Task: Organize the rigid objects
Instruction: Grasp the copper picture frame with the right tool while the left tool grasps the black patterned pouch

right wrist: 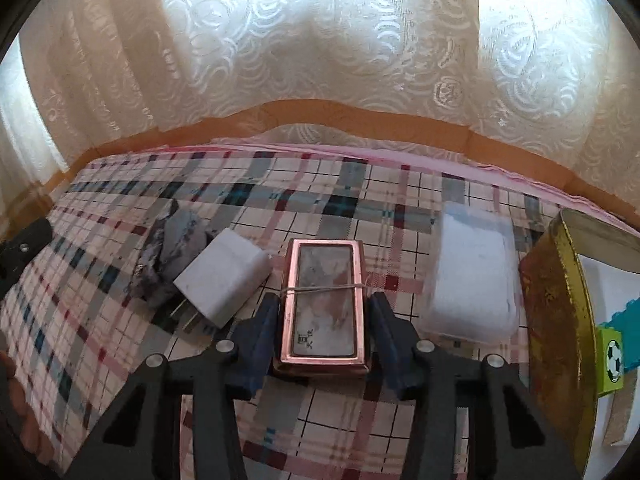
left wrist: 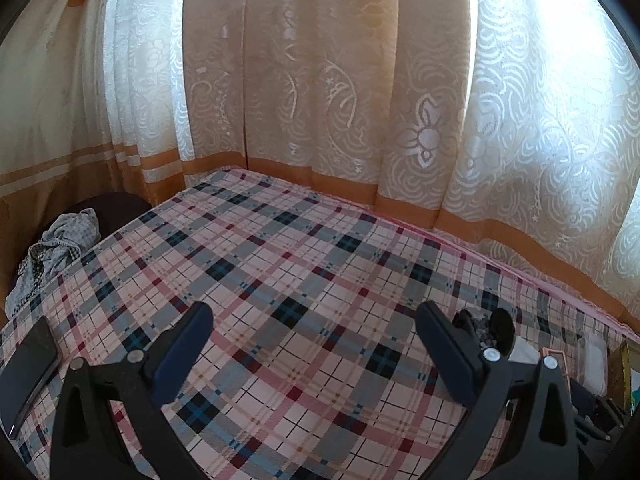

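On the plaid bed sheet lies a copper-framed box with a rubber band around it. My right gripper is shut on it, one dark pad against each long side. Left of the box lie a white charger plug and a crumpled grey lump. On its right is a translucent white plastic box. My left gripper hangs open over bare sheet, holding nothing. A black phone lies to its left.
A gold tin stands at the far right, with a green and blue block inside it. Patterned curtains hang along the bed's far edge. A grey cloth is heaped off the bed's left corner.
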`<state>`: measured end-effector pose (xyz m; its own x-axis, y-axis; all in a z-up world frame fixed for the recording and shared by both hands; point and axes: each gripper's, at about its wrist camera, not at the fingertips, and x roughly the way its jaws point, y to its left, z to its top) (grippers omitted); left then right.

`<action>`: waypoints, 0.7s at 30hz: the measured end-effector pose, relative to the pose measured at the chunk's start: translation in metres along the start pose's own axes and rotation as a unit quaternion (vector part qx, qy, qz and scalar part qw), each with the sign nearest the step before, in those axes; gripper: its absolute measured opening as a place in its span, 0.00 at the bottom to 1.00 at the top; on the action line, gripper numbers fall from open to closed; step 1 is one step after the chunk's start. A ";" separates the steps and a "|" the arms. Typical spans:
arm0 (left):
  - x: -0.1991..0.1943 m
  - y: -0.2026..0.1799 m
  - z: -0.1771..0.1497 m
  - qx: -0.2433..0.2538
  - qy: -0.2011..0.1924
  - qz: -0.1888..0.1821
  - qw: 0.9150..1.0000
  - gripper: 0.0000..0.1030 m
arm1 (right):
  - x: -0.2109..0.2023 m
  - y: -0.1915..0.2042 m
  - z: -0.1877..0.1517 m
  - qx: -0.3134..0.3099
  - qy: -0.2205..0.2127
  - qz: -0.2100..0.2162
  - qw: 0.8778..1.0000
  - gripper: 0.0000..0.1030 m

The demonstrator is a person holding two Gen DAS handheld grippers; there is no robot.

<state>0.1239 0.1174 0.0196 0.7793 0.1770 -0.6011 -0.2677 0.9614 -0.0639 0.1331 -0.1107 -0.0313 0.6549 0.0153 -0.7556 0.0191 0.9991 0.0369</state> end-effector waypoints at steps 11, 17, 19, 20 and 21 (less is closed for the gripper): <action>-0.005 -0.018 -0.004 0.029 0.001 -0.080 0.996 1.00 | -0.093 -0.032 -0.046 0.037 -0.135 0.063 0.988 0.47; -0.004 -0.046 -0.010 0.064 0.020 -0.138 0.988 1.00 | -0.120 -0.055 -0.069 0.055 -0.173 0.002 0.983 0.47; 0.000 -0.055 -0.011 0.069 0.028 -0.149 0.986 1.00 | -0.120 -0.055 -0.067 0.051 -0.182 -0.002 0.982 0.47; 0.004 -0.062 -0.011 0.072 0.038 -0.155 0.985 1.00 | -0.120 -0.055 -0.067 0.046 -0.185 -0.005 0.982 0.47; 0.007 -0.067 -0.009 0.073 0.043 -0.157 0.984 0.99 | -0.121 -0.054 -0.067 0.041 -0.188 -0.008 0.981 0.47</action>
<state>0.1422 0.0525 0.0119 0.7576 -0.1469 -0.6360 0.0687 0.9869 -0.1461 0.0024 -0.1637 0.0145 0.8860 -0.0315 -0.4627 0.0829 0.9924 0.0912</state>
